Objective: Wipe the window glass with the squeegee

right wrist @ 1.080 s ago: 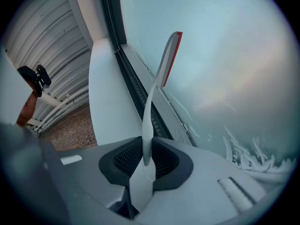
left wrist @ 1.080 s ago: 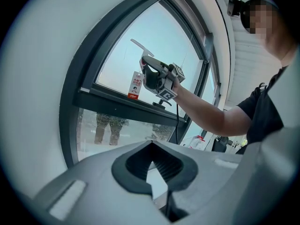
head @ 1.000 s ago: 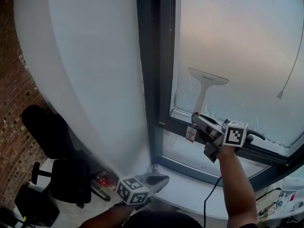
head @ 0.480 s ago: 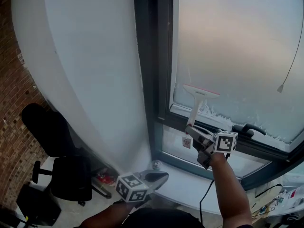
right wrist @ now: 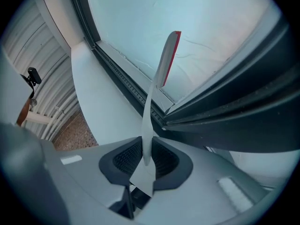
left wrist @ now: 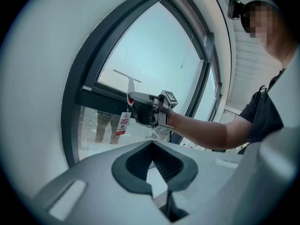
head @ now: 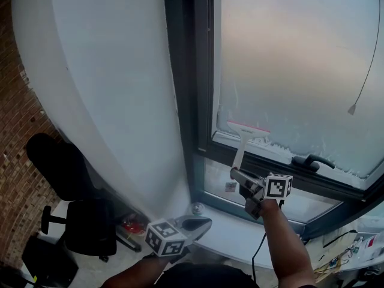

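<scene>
A white squeegee [head: 247,129] with a red blade edge rests against the frosted window glass [head: 300,65], low on the pane near the dark bottom frame. Its thin handle runs down into my right gripper [head: 237,174], which is shut on it. The right gripper view shows the handle clamped between the pads and the squeegee [right wrist: 164,60] head edge-on to the glass. My left gripper [head: 203,224] hangs low by the sill, shut and holding nothing. From the left gripper [left wrist: 153,159] view I see the right gripper [left wrist: 140,108] and squeegee [left wrist: 126,76] ahead.
A black window handle [head: 312,161] sits on the frame right of the squeegee. A thin cord [head: 363,71] hangs over the glass. A red-and-white tag [head: 230,186] dangles below the frame. A white curved column [head: 108,89], brick wall [head: 15,161] and black chair [head: 78,221] are left.
My right gripper has drawn the squeegee down and to the left along the glass, to the pane's lower edge. The left gripper has stayed in place.
</scene>
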### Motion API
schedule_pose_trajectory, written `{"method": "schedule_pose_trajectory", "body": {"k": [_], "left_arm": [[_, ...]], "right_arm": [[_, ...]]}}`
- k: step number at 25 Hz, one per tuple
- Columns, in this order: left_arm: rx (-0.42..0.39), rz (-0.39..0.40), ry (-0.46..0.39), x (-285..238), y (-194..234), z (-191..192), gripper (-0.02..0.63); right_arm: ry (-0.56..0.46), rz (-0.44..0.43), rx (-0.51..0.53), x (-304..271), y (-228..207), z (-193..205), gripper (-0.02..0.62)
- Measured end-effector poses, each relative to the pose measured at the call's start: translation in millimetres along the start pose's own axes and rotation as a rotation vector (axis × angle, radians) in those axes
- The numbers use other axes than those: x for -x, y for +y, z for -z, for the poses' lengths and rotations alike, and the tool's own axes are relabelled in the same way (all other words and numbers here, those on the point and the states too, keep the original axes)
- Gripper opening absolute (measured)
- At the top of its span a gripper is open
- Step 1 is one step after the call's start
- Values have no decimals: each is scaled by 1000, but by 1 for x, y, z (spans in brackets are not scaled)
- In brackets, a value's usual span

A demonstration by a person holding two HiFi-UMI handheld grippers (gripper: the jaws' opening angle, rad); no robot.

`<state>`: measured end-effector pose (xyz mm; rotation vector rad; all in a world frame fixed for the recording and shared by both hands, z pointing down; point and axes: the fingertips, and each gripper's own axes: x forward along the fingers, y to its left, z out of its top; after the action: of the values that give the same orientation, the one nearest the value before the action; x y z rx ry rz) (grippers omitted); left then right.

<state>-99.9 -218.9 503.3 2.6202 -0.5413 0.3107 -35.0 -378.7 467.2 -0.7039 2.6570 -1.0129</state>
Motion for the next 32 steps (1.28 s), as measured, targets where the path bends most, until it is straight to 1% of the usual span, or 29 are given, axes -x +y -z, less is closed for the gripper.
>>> {"method": "schedule_pose_trajectory", "body": {"k": [16, 25, 28, 32], "left_arm": [[-8, 6, 9, 0, -2, 1, 0], [-8, 1, 12, -1, -1, 1, 0], [-11, 2, 12, 0, -2, 1, 0], [-13, 6, 10, -2, -2, 0, 0]], "right_arm": [[-9, 0, -118, 2, -22, 37, 86], [12, 4, -133, 2, -29, 44, 86], [11, 7, -118, 2, -26, 42, 87], [3, -15, -99, 4, -14, 39, 87]]}}
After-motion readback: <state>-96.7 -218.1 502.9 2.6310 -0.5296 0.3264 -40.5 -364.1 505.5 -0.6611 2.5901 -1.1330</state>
